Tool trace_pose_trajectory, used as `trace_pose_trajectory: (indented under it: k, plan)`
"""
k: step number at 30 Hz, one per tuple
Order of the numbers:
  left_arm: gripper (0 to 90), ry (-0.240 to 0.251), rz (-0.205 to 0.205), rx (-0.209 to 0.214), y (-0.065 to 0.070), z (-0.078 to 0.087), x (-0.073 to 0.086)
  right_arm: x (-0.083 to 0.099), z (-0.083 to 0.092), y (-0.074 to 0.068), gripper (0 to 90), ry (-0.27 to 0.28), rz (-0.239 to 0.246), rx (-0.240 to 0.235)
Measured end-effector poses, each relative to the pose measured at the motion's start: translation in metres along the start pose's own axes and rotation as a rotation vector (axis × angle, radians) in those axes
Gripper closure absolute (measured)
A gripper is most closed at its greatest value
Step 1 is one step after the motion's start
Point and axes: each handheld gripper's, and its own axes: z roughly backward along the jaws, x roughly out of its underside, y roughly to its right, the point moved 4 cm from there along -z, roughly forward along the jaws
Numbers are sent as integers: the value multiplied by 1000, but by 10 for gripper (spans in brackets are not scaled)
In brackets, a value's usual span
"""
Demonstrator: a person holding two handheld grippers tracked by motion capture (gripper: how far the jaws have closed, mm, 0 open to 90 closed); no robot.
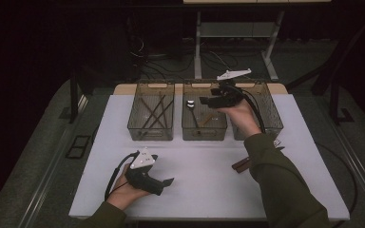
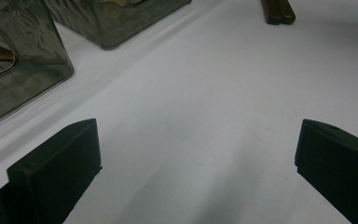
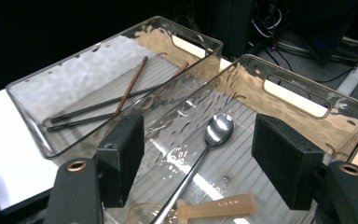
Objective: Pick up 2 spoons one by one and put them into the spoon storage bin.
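Grippers and middle bin

Left gripper (image 1: 167,181), nearest, rests on the table (image 1: 204,185) before the middle bin (image 1: 204,130), jaws wide apart, empty. Right gripper (image 3: 198,161) hovers over that bin, jaws parted, empty; the spoon (image 3: 205,151) lies inside.

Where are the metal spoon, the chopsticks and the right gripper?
metal spoon (image 3: 219,127), right gripper view, on its bowl.
chopsticks (image 3: 129,87), right gripper view, on a brown stick's shaft.
right gripper (image 1: 205,100), high view, between its jaw tips.

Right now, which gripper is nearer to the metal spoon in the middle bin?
Right. The right gripper hangs just above the metal spoon, fingers open over the middle bin. The left gripper rests low at the table's near edge, far from it.
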Motion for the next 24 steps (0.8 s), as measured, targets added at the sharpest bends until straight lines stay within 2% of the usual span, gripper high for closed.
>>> trace_pose_trajectory:
  k: [3,7,9,11,12,17,18,22,24]
  plan:
    - [0,0,5,0,0,0,1,1,8,-2,333,5,-5,-21]
    - [0,-1,4,0,-1,0,1,4,17,-4,332,5,18,-27]
    - [0,-12,-5,0,-2,1,1,6,22,-5,332,6,18,-31]
    - [0,-9,3,-2,-2,1,2,10,28,-7,333,5,16,-37]
    - [0,-1,11,-2,-2,1,2,12,31,-8,333,1,14,-44]
    - [0,-13,5,-6,-5,3,4,25,45,-16,334,10,18,-73]
    - [0,-13,5,-6,-6,3,4,28,47,-18,334,11,32,-78]
    - [0,-5,13,-8,-5,2,2,41,58,-25,338,14,41,-89]
    - [0,-9,4,-6,-4,3,2,48,63,-25,340,12,45,-88]
